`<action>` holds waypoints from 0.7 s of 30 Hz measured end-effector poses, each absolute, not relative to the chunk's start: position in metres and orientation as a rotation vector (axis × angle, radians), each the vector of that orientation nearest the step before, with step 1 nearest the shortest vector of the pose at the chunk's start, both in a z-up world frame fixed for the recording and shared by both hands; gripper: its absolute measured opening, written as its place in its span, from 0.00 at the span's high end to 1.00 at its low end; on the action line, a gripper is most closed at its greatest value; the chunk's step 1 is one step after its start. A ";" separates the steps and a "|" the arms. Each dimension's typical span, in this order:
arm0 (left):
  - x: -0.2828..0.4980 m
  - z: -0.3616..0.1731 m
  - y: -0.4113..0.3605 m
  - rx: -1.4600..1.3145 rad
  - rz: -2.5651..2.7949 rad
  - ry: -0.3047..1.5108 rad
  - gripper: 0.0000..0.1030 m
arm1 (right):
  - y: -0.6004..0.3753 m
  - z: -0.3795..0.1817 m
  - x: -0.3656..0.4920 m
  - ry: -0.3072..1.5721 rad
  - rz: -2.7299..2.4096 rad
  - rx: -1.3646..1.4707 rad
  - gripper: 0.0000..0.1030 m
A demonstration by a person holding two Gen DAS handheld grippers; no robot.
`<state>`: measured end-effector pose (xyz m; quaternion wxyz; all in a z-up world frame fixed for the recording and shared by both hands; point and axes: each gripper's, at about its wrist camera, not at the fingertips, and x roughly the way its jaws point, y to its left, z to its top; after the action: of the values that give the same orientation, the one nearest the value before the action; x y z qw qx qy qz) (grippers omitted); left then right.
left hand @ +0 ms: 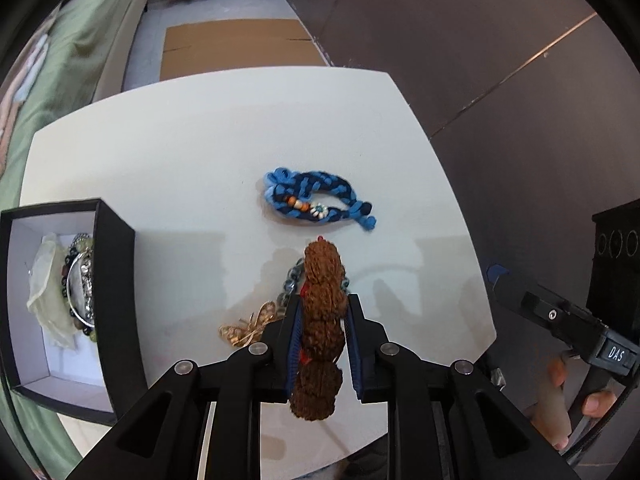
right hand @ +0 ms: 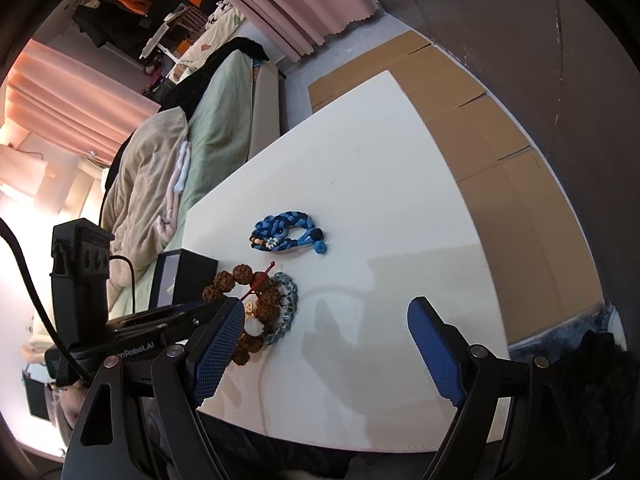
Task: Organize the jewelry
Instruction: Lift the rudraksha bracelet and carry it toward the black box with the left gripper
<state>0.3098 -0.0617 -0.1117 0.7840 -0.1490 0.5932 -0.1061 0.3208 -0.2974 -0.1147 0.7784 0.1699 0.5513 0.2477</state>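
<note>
Your left tongs grip the brown bead bracelet lengthwise, the box sits off to their left, and your right tongs hang open.

The left gripper was angled steeply down, its jaws clamped shut on something. The right gripper was held with jaws spread wide, nothing gripped.

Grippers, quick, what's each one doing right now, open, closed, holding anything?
Left gripper: closed on the brown bead bracelet, fingers pressing both sides.
Right gripper: open, fingers wide apart, holding nothing.
</note>
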 end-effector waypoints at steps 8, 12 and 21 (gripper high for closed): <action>0.319 -0.115 -0.062 -0.341 -0.200 1.263 0.79 | -0.300 -0.116 0.321 1.192 0.532 0.375 0.18; 0.319 -0.113 -0.061 -0.347 -0.186 1.238 0.79 | -0.300 -0.117 0.321 1.193 0.532 0.373 0.18; 0.300 -0.075 -0.060 -0.326 -0.236 1.131 0.81 | -0.296 -0.115 0.321 1.185 0.540 0.375 0.18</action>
<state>0.3002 -0.0601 -0.0754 0.8251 -0.1536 0.5323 -0.1112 0.3205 -0.2960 -0.1146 0.7790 0.1734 0.5484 0.2499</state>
